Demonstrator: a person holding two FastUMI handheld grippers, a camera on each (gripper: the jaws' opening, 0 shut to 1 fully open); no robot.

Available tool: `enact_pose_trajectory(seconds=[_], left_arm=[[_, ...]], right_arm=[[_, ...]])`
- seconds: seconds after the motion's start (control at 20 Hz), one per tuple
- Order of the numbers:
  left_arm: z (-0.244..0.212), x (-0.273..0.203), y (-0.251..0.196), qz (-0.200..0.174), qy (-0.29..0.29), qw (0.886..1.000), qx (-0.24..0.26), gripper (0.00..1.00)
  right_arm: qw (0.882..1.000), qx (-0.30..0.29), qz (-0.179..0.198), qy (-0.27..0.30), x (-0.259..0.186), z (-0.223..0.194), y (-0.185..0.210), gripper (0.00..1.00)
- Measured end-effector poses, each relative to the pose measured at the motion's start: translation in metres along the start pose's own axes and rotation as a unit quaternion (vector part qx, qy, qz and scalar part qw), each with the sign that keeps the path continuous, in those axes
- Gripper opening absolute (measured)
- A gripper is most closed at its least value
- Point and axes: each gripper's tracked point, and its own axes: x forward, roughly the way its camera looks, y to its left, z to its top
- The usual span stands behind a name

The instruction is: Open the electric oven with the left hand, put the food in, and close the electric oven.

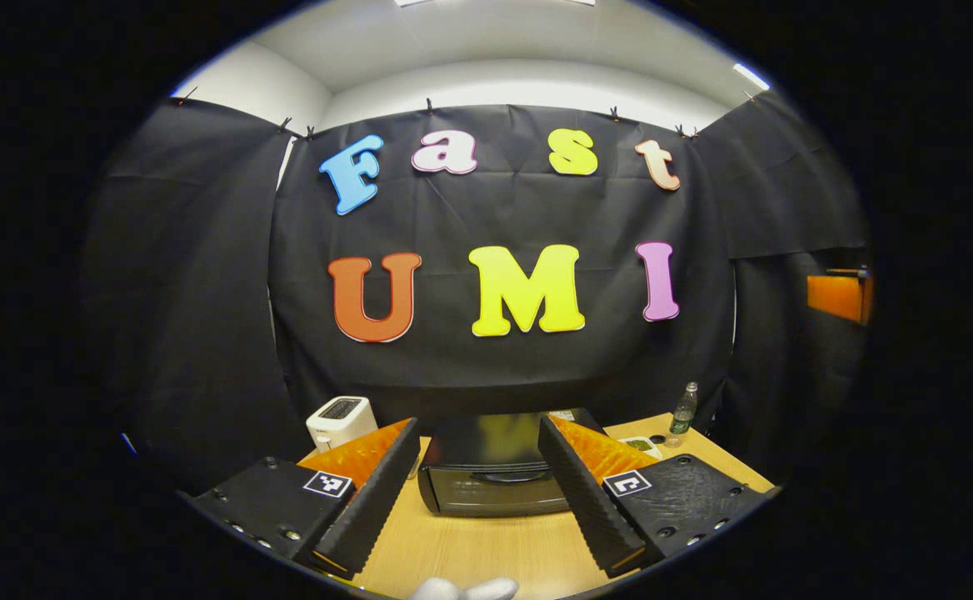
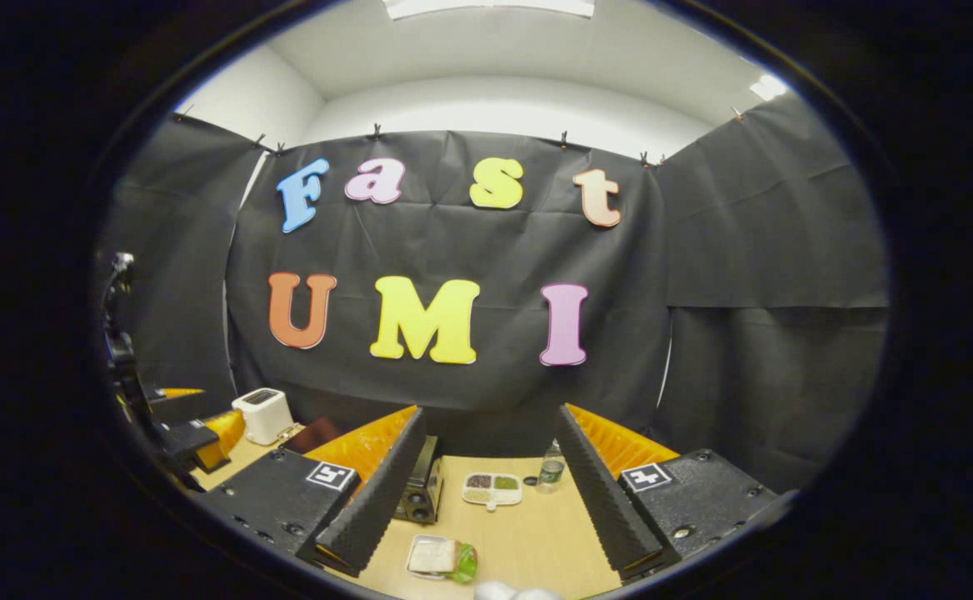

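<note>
The black electric oven [image 1: 486, 467] stands on the wooden table straight ahead in the left gripper view, its door shut and its curved handle [image 1: 495, 477] facing me. My left gripper [image 1: 478, 427] hangs open in front of it, apart from it, with nothing between its fingers. In the right gripper view the food, a sandwich on a small tray [image 2: 441, 557], lies on the table near the front edge. My right gripper [image 2: 488, 417] is open above and behind the tray, holding nothing. Part of the oven [image 2: 424, 487] shows past my right gripper's left finger. The left gripper [image 2: 203, 417] shows at far left.
A white toaster [image 1: 341, 419] stands left of the oven. Right of the oven are a divided dish of grains [image 2: 493, 489], a small bottle [image 2: 550, 471] and a dark cap. A white rounded shape [image 1: 461, 590] sits at the table's front edge.
</note>
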Motion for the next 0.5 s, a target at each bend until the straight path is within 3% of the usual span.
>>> enact_pose_trajectory(seconds=[0.5], left_arm=[[-0.087, 0.097, -0.033, -0.012, 0.052, 0.999, -0.001, 0.94]], right_arm=[[0.998, -0.036, -0.039, 0.030, 0.008, -0.016, -0.036, 1.00]])
